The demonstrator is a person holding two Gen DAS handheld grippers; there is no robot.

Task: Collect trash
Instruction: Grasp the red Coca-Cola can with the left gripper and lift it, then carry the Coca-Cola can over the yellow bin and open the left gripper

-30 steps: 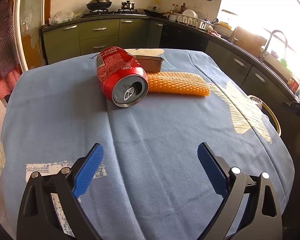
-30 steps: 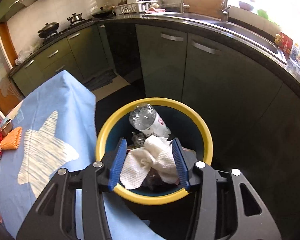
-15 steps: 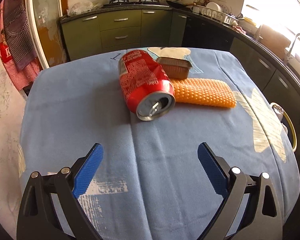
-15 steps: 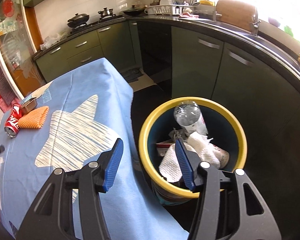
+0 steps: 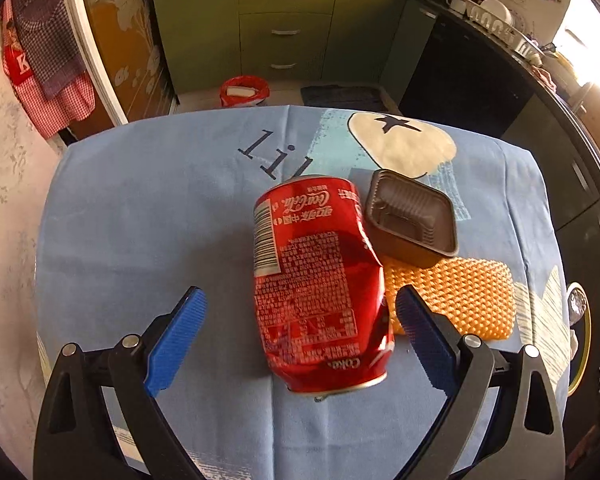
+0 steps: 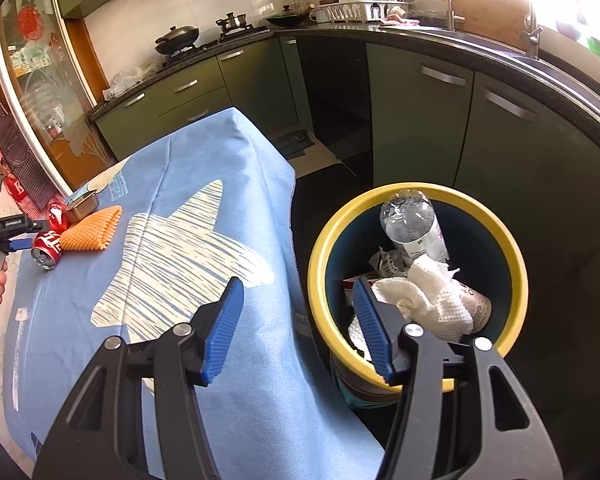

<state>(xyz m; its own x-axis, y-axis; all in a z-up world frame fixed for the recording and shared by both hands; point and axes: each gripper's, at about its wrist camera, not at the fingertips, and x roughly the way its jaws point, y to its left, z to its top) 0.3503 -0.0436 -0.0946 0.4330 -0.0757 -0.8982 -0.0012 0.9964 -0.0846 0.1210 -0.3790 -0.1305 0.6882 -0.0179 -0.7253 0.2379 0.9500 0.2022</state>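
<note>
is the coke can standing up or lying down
Lying down. The dented red Coke can rests on its side on the blue tablecloth, its label facing up and its top end toward the camera.

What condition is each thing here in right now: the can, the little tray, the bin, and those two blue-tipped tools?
Red can: dented, lying on its side, not gripped.
Brown tray: empty, upright.
Yellow-rimmed bin: partly filled, uncovered.
Left tool: open, straddling the can.
Right tool: open, empty, jaws just been opening.
</note>
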